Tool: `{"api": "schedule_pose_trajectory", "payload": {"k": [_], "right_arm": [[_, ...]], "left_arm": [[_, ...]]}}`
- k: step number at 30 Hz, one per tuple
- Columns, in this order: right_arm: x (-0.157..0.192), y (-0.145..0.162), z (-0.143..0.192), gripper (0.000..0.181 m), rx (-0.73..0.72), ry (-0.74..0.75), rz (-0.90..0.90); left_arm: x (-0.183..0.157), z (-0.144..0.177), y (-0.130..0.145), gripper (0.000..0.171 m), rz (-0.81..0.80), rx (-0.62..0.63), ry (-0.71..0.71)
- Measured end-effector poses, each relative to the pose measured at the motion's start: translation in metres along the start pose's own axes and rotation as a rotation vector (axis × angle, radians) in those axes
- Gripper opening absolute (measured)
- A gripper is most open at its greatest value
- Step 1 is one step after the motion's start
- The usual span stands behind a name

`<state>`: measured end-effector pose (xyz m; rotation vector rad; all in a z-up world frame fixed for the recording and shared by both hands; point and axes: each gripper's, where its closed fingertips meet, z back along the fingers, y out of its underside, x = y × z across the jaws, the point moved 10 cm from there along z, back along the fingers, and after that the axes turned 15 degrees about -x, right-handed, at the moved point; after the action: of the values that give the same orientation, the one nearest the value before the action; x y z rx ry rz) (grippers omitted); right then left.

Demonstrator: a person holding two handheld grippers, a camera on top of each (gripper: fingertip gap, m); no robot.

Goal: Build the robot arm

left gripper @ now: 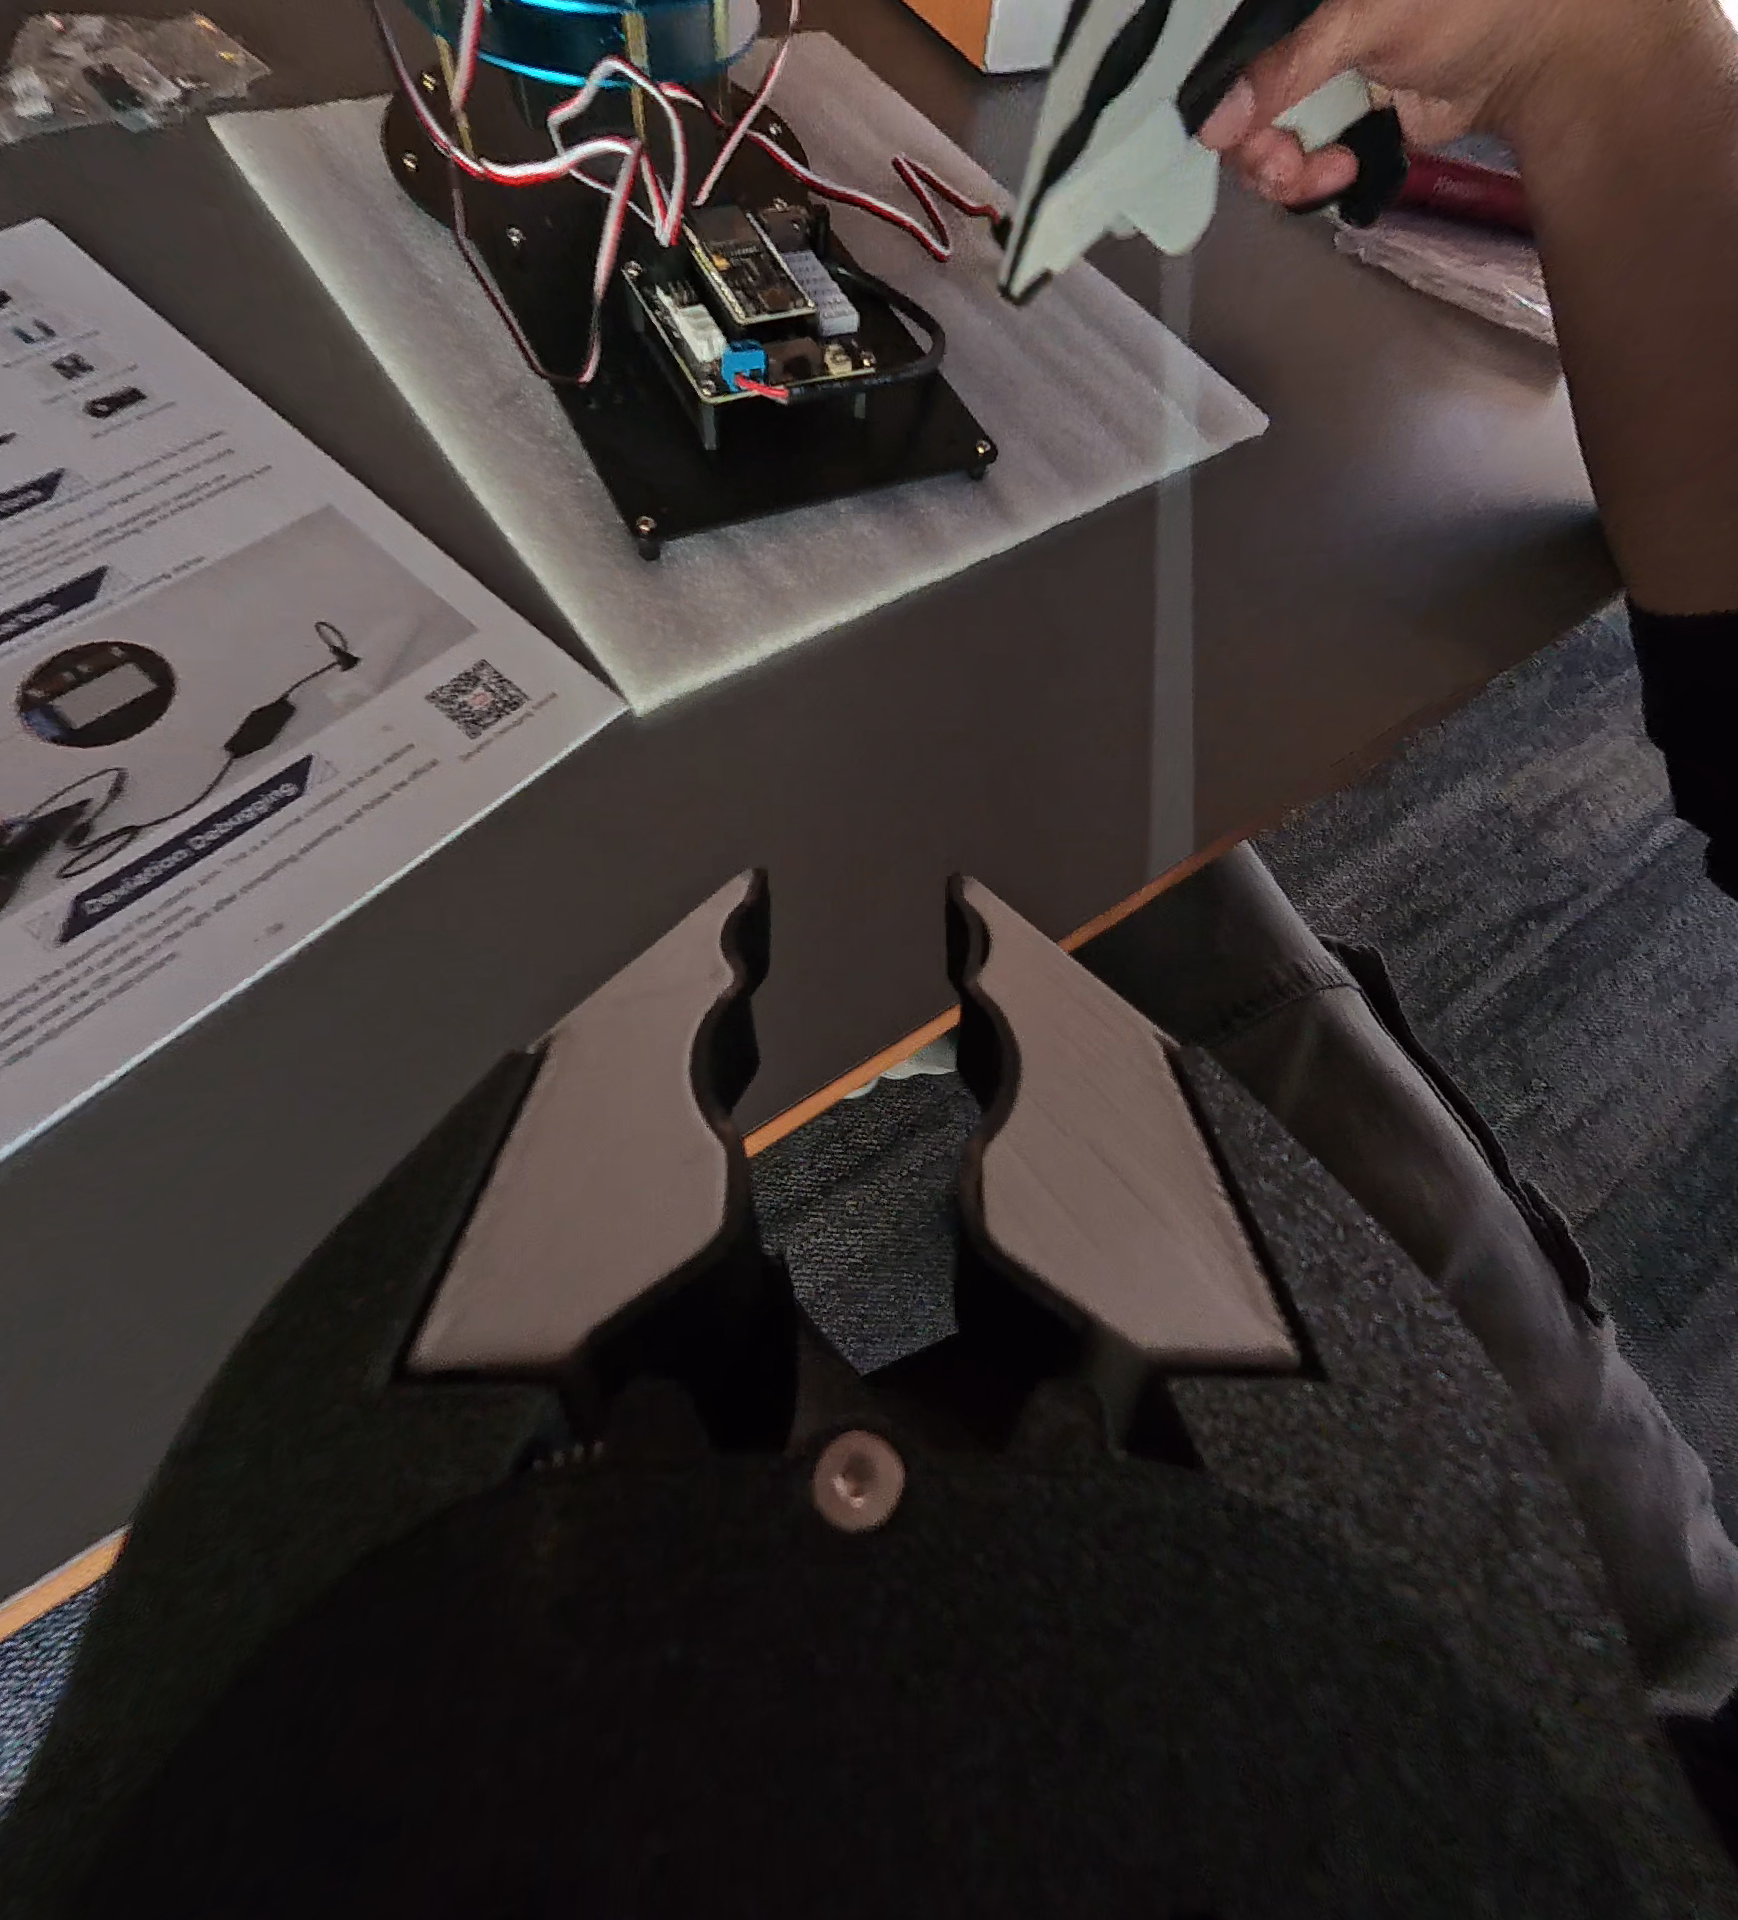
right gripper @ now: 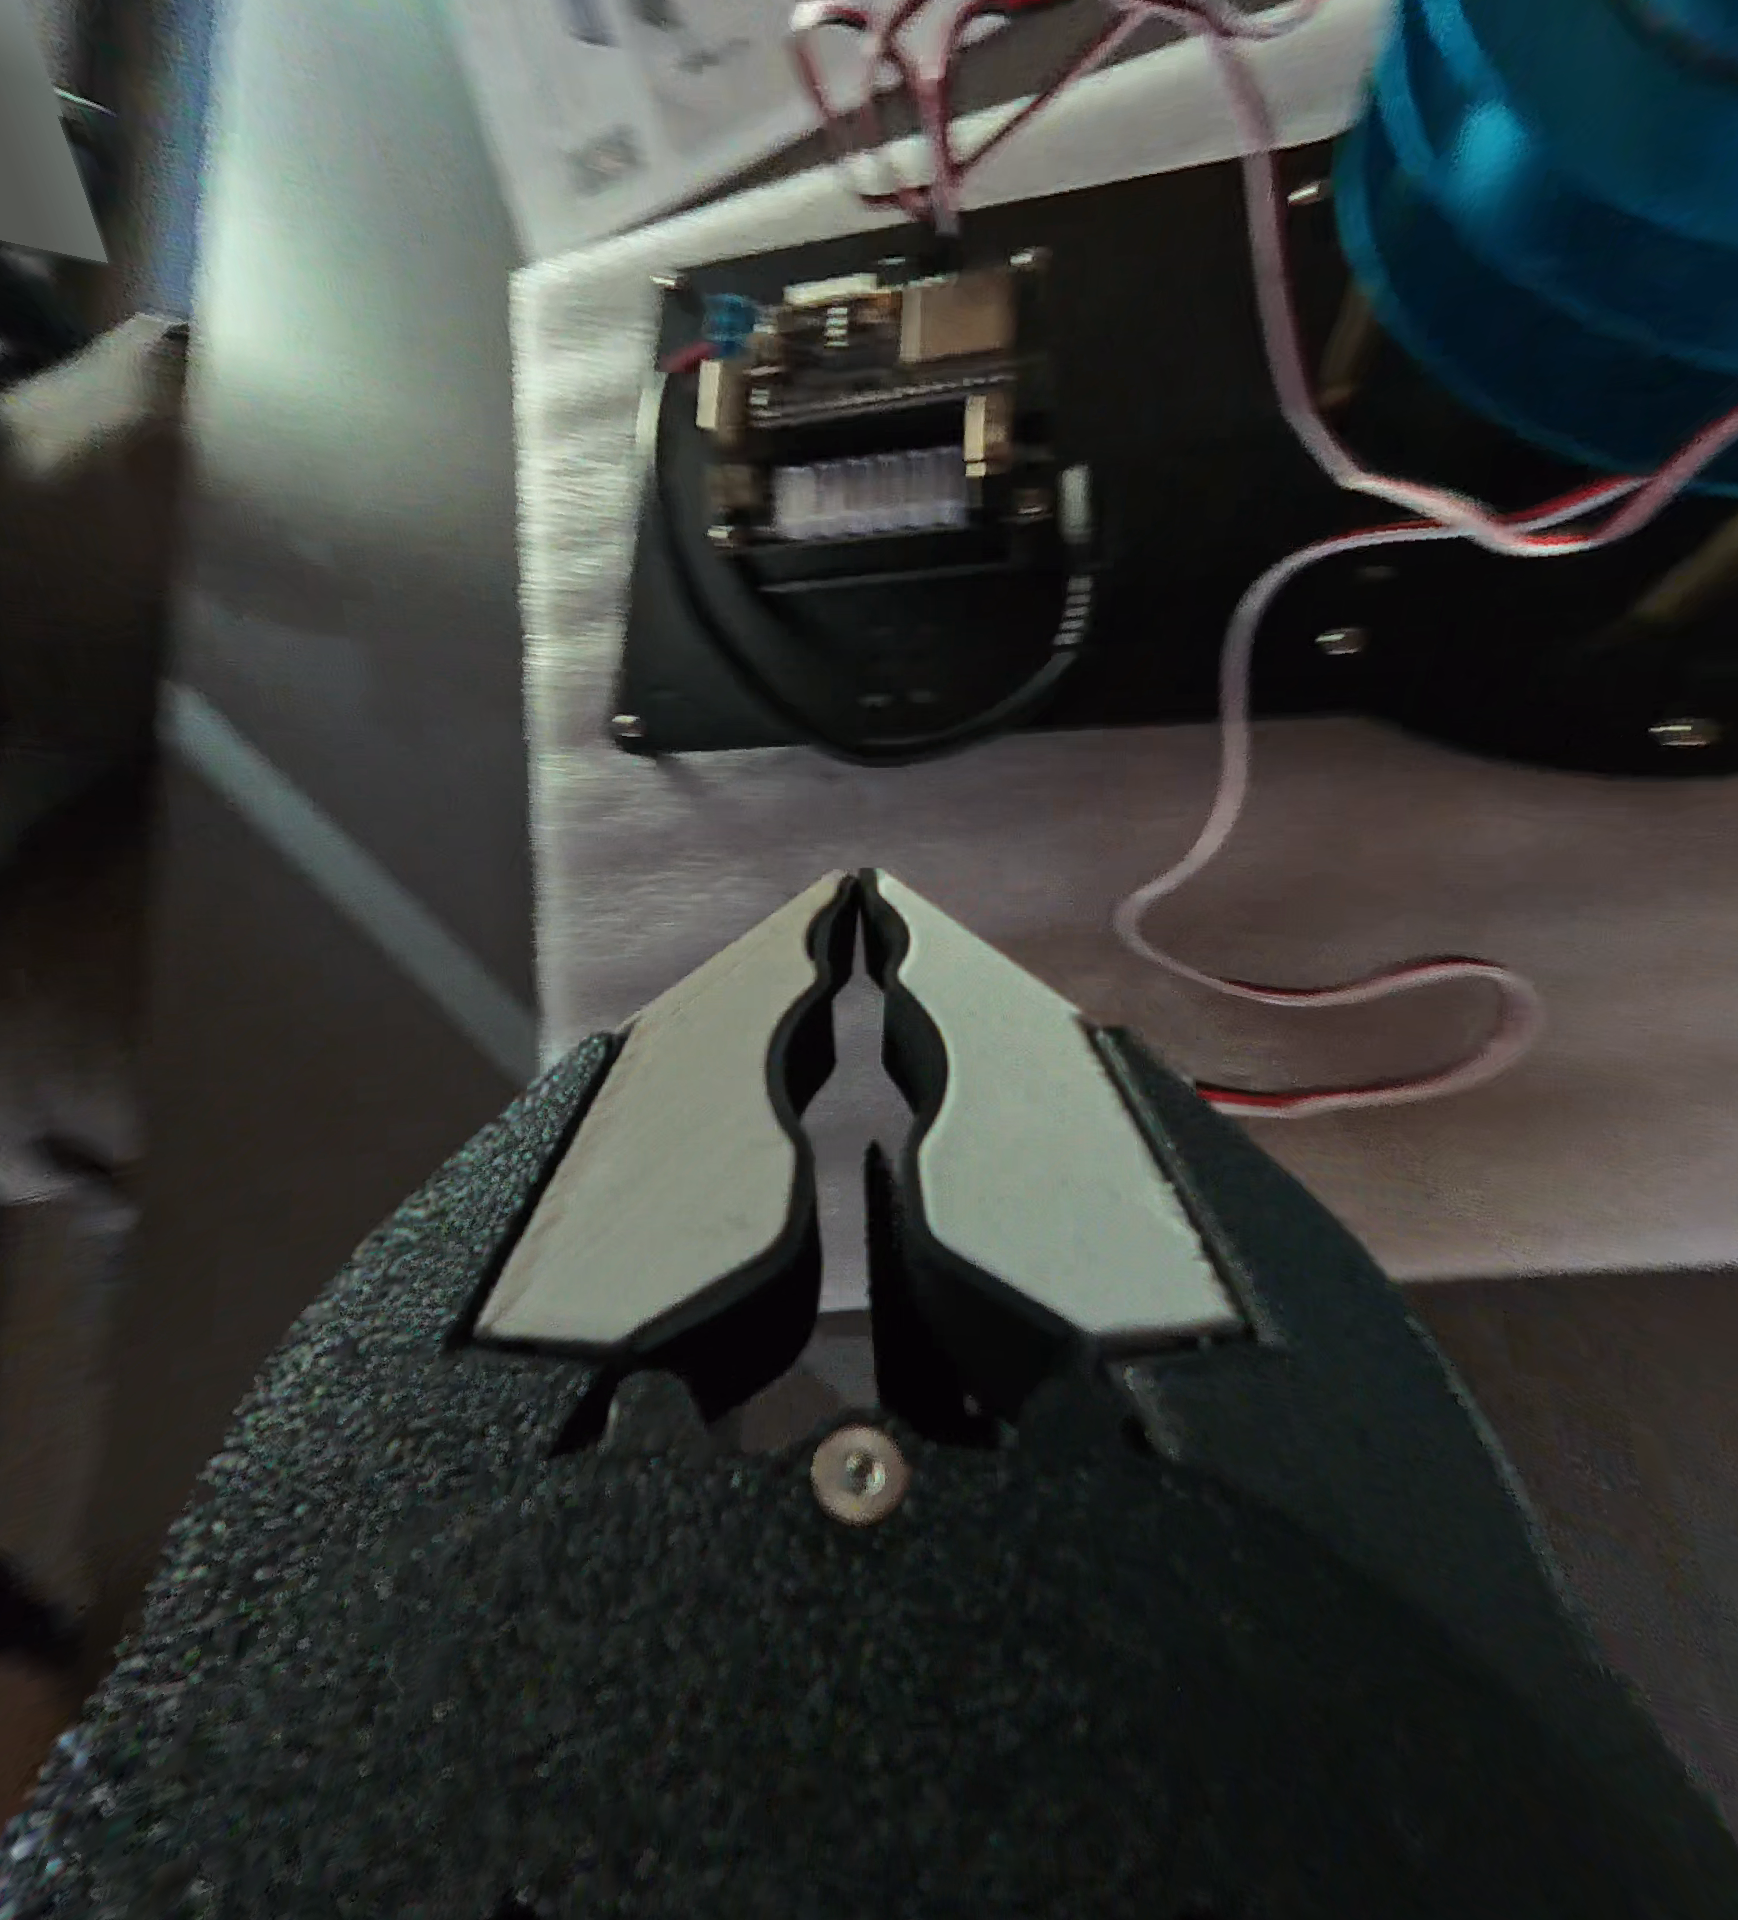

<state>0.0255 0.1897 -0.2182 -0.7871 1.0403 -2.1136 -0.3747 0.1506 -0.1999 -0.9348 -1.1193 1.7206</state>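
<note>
My left gripper (left gripper: 857, 894) is open with nothing between its fingers, over the near edge of a dark table (left gripper: 948, 748). A black baseplate with a circuit board (left gripper: 771, 322) and red-white wires stands on a white foam sheet (left gripper: 1083, 416) farther off. My right gripper (right gripper: 860, 883) is shut with its tips together and nothing between them, over the foam sheet (right gripper: 948, 831), in front of the circuit board (right gripper: 865, 436). A loose red-white wire (right gripper: 1364, 1018) lies just to its right. In the left wrist view the right gripper (left gripper: 1021, 281) hangs over the foam, held by a hand (left gripper: 1467, 114).
A printed instruction sheet (left gripper: 169, 644) lies left of the foam. A blue metal cylinder (right gripper: 1592, 208) rises from the baseplate. A clear bag of small parts (left gripper: 106, 73) lies at the far left. Grey carpet (left gripper: 1467, 987) and a dark fabric piece (left gripper: 1416, 1195) are below the table edge. The left gripper's tips are roughly 25 centimeters from the right gripper's.
</note>
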Motion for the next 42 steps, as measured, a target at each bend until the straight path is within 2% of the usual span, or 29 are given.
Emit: {"api": "schedule_pose_trajectory", "payload": {"k": [2, 4, 5, 7, 9, 11, 14, 17, 19, 20, 21, 24, 26, 28, 31, 35, 38, 40, 42], "right_arm": [[0.005, 0.002, -0.005, 0.000, 0.017, -0.089, -0.073], [0.008, 0.001, -0.008, 0.000, 0.051, -0.111, -0.070], [0.006, -0.003, -0.006, 0.000, 0.026, -0.070, -0.032], [-0.002, -0.014, 0.001, 0.022, -0.081, 0.065, 0.031], [-0.014, -0.021, 0.012, 0.030, -0.172, 0.197, 0.058], [-0.025, -0.016, 0.019, 0.044, -0.172, 0.299, 0.062], [-0.034, -0.002, 0.016, 0.043, -0.078, 0.326, 0.032], [-0.033, 0.009, 0.005, 0.022, 0.012, 0.274, 0.027], [-0.031, 0.009, 0.004, 0.021, 0.032, 0.290, 0.049], [-0.028, 0.008, 0.005, 0.014, 0.048, 0.285, 0.054], [-0.025, 0.009, 0.006, 0.006, 0.066, 0.264, 0.054], [-0.011, 0.008, 0.007, 0.002, 0.059, 0.163, 0.017], [-0.004, 0.001, 0.009, 0.001, -0.033, 0.077, -0.030], [-0.001, -0.005, 0.010, 0.010, -0.097, -0.005, -0.114], [-0.002, -0.005, 0.007, 0.018, -0.121, -0.061, -0.176], [-0.011, 0.001, 0.005, 0.001, -0.080, 0.026, -0.143], [-0.022, -0.003, 0.007, 0.001, -0.103, 0.168, -0.051], [-0.025, -0.010, 0.008, 0.002, -0.170, 0.253, 0.025], [-0.032, -0.016, 0.013, 0.006, -0.234, 0.400, 0.099]], "left_arm": [[0.005, 0.010, -0.003, 0.033, -0.012, -0.023, -0.024], [0.013, 0.021, -0.007, 0.033, -0.018, -0.054, -0.051], [0.016, 0.027, -0.009, 0.033, -0.016, -0.070, -0.062], [0.023, 0.037, -0.011, 0.033, -0.005, -0.097, -0.078], [0.029, 0.045, -0.010, 0.033, 0.008, -0.112, -0.093], [0.035, 0.050, -0.007, 0.033, 0.020, -0.112, -0.108], [0.041, 0.055, -0.001, 0.033, 0.046, -0.106, -0.109], [0.044, 0.058, 0.001, 0.033, 0.059, -0.108, -0.099], [0.045, 0.060, 0.001, 0.033, 0.057, -0.118, -0.098], [0.046, 0.061, 0.000, 0.033, 0.058, -0.125, -0.098], [0.047, 0.062, 0.000, 0.033, 0.061, -0.130, -0.098], [0.051, 0.066, -0.001, 0.033, 0.073, -0.145, -0.097], [0.054, 0.069, 0.000, 0.033, 0.075, -0.146, -0.101], [0.057, 0.072, 0.001, 0.033, 0.077, -0.148, -0.106], [0.061, 0.075, 0.003, 0.033, 0.086, -0.150, -0.108], [0.066, 0.078, 0.004, 0.033, 0.098, -0.161, -0.111], [0.069, 0.081, 0.007, 0.033, 0.109, -0.160, -0.114], [0.073, 0.083, 0.009, 0.033, 0.117, -0.161, -0.119], [0.076, 0.084, 0.010, 0.033, 0.130, -0.161, -0.117]]}}
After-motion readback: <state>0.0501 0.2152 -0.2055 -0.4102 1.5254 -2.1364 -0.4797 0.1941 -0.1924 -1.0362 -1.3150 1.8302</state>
